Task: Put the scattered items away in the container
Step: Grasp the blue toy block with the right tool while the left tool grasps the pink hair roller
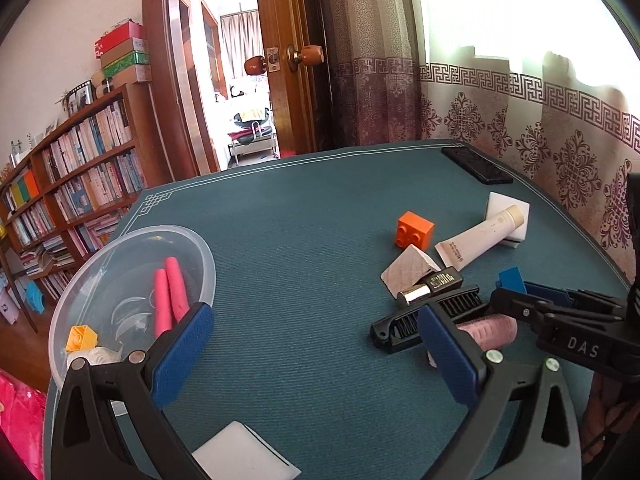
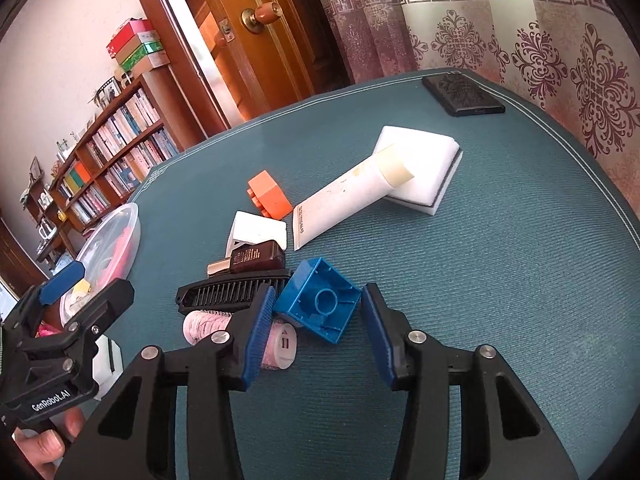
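A clear plastic bowl (image 1: 200,256) sits at the table's left and holds two pink sticks (image 1: 170,300), a yellow brick (image 1: 81,338) and a tape roll. My left gripper (image 1: 316,356) is open and empty over bare mat, beside the bowl. My right gripper (image 2: 318,340) is open, with a blue brick (image 2: 320,304) lying hollow side up between its pads. Just left of that brick lie a pink hair roller (image 2: 204,326), a black comb (image 2: 224,292) and a small dark bottle (image 2: 256,260). Beyond them are a white wedge block (image 2: 260,230), an orange brick (image 2: 272,198) and a white tube (image 2: 348,196) resting on a white sponge (image 2: 432,152).
A black phone (image 2: 462,96) lies at the far right corner of the teal mat (image 2: 500,280). Another white sponge (image 1: 244,456) lies near the front edge under my left gripper. A patterned curtain borders the right side; a bookshelf and an open door stand behind.
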Action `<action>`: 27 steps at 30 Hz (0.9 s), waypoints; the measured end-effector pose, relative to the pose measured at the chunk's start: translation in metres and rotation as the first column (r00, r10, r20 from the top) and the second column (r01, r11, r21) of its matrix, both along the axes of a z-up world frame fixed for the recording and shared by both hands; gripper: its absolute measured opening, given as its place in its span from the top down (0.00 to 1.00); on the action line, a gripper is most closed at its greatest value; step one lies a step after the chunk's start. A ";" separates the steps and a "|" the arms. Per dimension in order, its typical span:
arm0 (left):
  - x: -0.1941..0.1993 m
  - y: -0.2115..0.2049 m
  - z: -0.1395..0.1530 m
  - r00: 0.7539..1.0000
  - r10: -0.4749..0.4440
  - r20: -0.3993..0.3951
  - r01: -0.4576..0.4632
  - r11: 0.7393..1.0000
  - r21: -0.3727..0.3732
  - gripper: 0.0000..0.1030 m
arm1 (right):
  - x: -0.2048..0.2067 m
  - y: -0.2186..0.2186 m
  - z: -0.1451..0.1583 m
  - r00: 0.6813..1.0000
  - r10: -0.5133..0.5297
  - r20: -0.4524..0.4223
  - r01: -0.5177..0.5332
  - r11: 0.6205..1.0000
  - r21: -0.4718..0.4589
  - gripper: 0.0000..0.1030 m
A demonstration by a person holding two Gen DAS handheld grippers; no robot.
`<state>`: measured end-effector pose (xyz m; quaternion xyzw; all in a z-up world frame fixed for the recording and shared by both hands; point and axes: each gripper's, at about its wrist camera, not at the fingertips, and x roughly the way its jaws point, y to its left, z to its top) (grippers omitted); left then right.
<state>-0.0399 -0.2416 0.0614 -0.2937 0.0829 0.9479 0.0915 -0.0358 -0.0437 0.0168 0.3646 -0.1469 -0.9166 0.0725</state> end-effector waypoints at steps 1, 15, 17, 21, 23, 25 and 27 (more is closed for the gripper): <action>0.001 0.004 -0.001 1.000 -0.009 0.007 0.009 1.000 -0.001 0.01 | 0.000 0.003 0.001 1.000 -0.012 -0.001 0.012 1.000 0.004 0.53; 0.014 0.056 -0.016 0.985 -0.135 0.109 0.128 0.990 0.063 0.01 | 0.006 0.053 0.020 0.982 -0.182 -0.050 0.181 0.983 -0.015 0.53; 0.015 0.063 -0.017 0.983 -0.145 0.112 0.139 0.989 0.060 0.01 | 0.008 0.054 0.021 0.981 -0.188 -0.056 0.187 0.982 -0.017 0.53; 0.017 0.078 -0.020 0.980 -0.161 0.116 0.158 0.987 0.037 0.01 | 0.012 0.054 0.026 0.980 -0.187 -0.074 0.186 0.982 -0.023 0.53; 0.016 0.083 -0.021 0.980 -0.161 0.116 0.159 0.987 0.024 0.01 | 0.014 0.053 0.029 0.979 -0.187 -0.086 0.186 0.982 -0.022 0.53; 0.014 0.086 -0.023 0.981 -0.155 0.119 0.154 0.988 0.019 0.01 | 0.016 0.054 0.031 0.977 -0.188 -0.096 0.187 0.982 -0.024 0.53; 0.011 0.087 -0.025 0.981 -0.147 0.128 0.146 0.989 0.020 0.01 | 0.018 0.054 0.032 0.977 -0.189 -0.100 0.187 0.982 -0.028 0.53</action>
